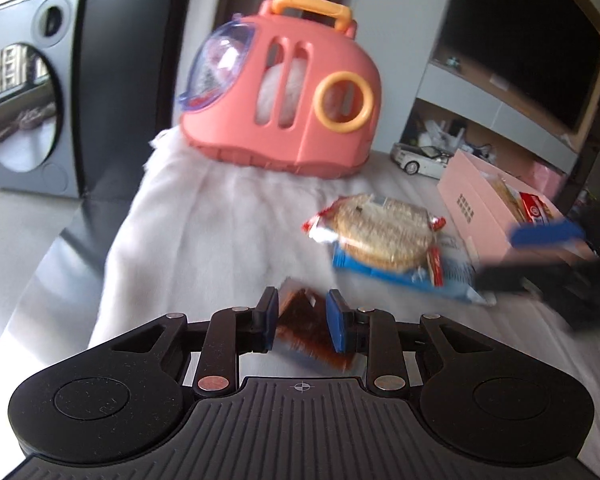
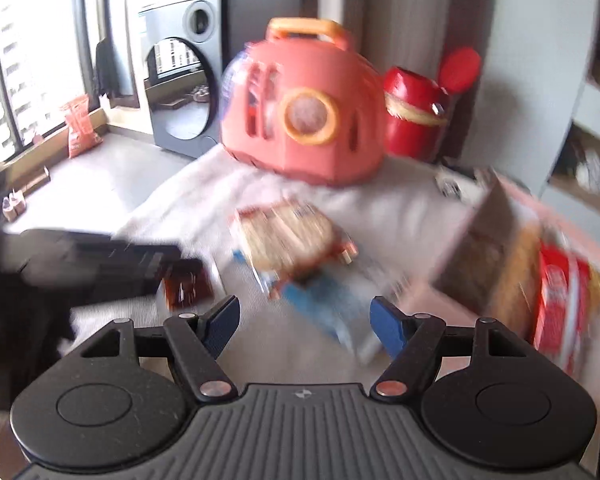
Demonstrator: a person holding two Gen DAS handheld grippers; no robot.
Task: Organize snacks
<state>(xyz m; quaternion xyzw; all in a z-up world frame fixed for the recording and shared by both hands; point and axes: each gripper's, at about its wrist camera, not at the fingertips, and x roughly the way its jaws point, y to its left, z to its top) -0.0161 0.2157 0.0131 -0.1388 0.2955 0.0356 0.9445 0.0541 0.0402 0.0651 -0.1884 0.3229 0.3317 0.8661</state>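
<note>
Snacks are gathered toward the right of both views, seemingly so that loose packets can go into the pink box (image 1: pixel 470 196), which already holds several at the right edge. A round cracker packet (image 1: pixel 384 232) lies on top of a blue packet (image 1: pixel 404 276) at centre right on the cloth-covered counter (image 1: pixel 204 224), just left of the box. A small brown packet (image 1: pixel 306 322) is seen between the jaws of the left gripper (image 1: pixel 303 320) at lower centre; the pads sit close on either side, and it appears to be gripped, presumably for carrying to the box. The left gripper is pitched downward. The right gripper (image 2: pixel 304 322) is likewise angled down over the blue packet, its jaws parted and empty. A pink toy carrier (image 1: pixel 288 92) stands behind, upper centre.
</note>
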